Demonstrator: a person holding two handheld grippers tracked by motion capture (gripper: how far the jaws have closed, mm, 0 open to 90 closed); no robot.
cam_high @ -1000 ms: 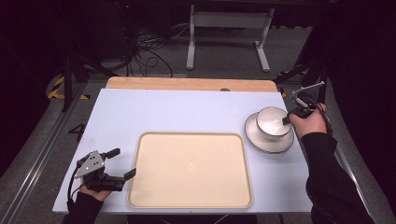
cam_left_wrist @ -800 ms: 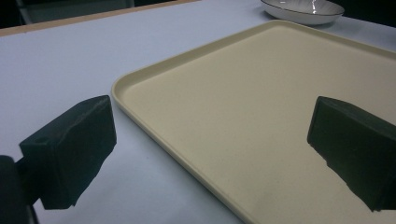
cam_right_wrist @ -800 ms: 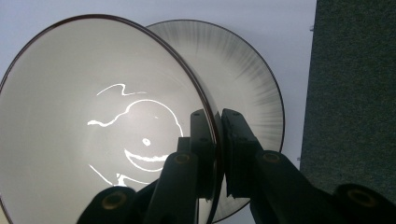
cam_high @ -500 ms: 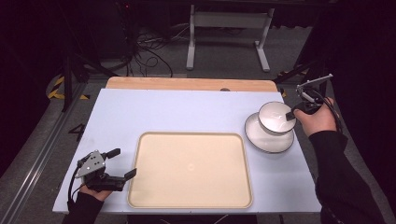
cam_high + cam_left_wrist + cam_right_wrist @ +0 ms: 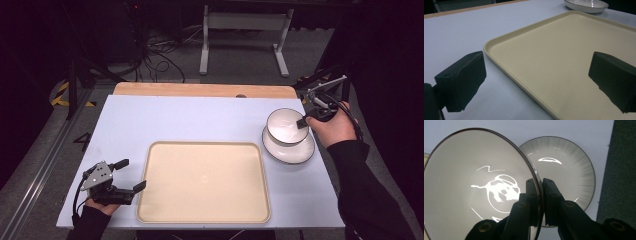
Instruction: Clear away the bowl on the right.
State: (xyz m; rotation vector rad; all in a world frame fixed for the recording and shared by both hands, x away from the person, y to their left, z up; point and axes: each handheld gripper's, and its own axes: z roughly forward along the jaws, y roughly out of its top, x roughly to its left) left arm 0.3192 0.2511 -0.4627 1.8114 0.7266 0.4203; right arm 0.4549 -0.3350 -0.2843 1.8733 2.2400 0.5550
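Right gripper (image 5: pixel 540 195): clamped on the rim of the bowl (image 5: pixel 286 126), one jaw inside, one outside.
Bowl: held lifted and tilted over the plate (image 5: pixel 289 148), at the table's right side.
Left gripper (image 5: pixel 126 175): jaws held apart, nothing between them, rested just beside the tray's left edge.
Tray (image 5: pixel 204 183): bare, in the middle of the table (image 5: pixel 165 120).
Progress: the bowl is judged picked up off the plate; carrying and setting it down, likely on the tray, is left.
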